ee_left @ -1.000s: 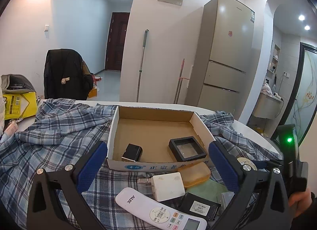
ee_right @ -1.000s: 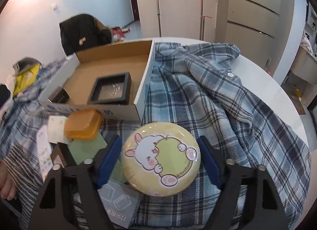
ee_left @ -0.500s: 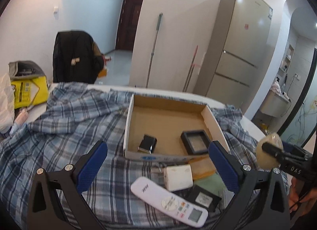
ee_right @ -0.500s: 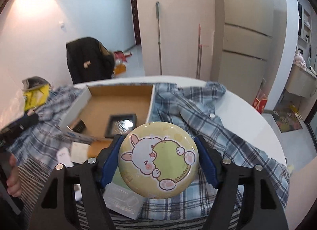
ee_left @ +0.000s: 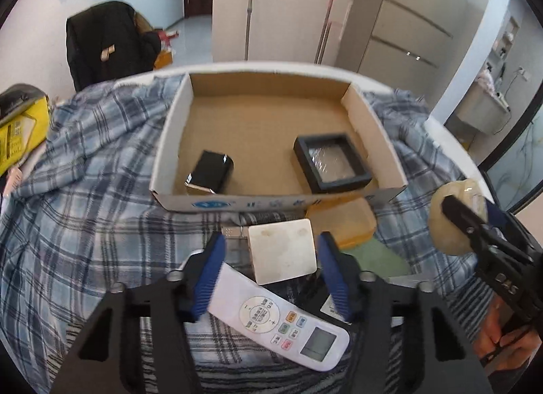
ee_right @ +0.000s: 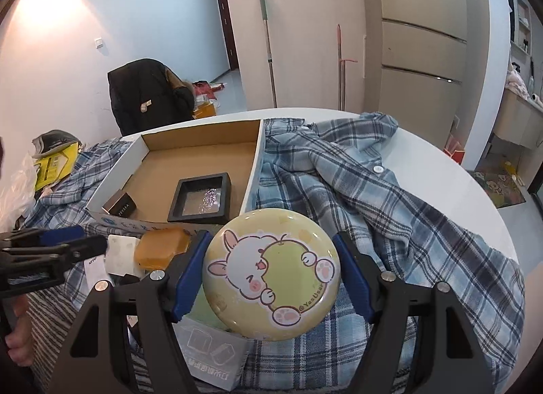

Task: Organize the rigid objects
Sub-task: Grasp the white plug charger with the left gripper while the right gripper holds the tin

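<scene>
My right gripper [ee_right: 271, 271] is shut on a round yellow tin with a rabbit picture [ee_right: 271, 273] and holds it above the plaid shirt, right of the cardboard box [ee_right: 253, 169]; the tin also shows in the left wrist view [ee_left: 453, 220]. My left gripper [ee_left: 269, 258] has narrowed around a white charger block [ee_left: 281, 254], with its blue pads close on both sides; contact is unclear. The box [ee_left: 163, 153] holds a black adapter [ee_left: 210, 171] and a black framed case [ee_left: 331, 161].
A white remote [ee_left: 281, 319], an orange soap-like box [ee_left: 342, 224], a black packet [ee_left: 331, 305] and a clear plastic box [ee_right: 210, 356] lie on the plaid shirt [ee_right: 390, 210] before the box. A yellow bag [ee_left: 17, 136] sits at the far left. The white table edge [ee_right: 475, 190] curves at right.
My left gripper dropped toward the white charger and its jaws narrowed from wide open. My right gripper lifted the tin off the shirt and holds it higher, nearer the box.
</scene>
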A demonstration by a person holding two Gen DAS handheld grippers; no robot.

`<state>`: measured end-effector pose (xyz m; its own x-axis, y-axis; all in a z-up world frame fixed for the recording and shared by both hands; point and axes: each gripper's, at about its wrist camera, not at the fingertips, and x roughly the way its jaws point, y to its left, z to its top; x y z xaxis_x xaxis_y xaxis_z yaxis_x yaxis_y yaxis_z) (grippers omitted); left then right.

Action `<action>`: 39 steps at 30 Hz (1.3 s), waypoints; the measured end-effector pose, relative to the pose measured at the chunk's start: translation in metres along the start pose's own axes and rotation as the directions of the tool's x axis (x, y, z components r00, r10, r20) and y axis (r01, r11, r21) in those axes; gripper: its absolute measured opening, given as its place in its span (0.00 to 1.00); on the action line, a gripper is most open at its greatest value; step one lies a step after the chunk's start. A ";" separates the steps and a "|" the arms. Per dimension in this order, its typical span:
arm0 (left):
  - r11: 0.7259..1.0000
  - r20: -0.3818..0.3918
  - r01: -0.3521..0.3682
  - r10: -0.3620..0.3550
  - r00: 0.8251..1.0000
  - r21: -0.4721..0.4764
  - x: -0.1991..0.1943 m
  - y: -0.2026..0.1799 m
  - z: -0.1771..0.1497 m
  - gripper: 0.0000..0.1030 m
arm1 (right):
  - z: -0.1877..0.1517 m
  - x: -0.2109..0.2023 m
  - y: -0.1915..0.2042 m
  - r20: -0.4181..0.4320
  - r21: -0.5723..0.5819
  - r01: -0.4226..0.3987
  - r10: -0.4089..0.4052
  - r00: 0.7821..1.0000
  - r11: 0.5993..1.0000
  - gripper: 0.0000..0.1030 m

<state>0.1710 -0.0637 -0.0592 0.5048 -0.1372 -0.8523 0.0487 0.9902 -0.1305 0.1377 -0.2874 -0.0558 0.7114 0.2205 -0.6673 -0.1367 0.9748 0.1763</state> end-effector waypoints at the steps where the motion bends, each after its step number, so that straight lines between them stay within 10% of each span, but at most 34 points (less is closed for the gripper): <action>1: 1.000 -0.019 0.005 -0.005 1.000 -0.012 0.005 0.000 0.000 0.49 | 0.000 0.000 -0.002 0.002 0.006 -0.006 0.006 1.000 1.000 0.69; 39: 0.999 -0.054 -0.022 0.025 0.998 0.050 0.008 -0.006 -0.005 0.49 | -0.004 0.001 -0.012 0.000 0.030 -0.021 0.021 1.000 0.999 0.69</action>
<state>0.1703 -0.0712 -0.0673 0.4588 -0.1134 -0.8813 0.0803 0.9931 -0.0860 0.1377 -0.2984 -0.0614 0.7087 0.2407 -0.6632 -0.1306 0.9685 0.2119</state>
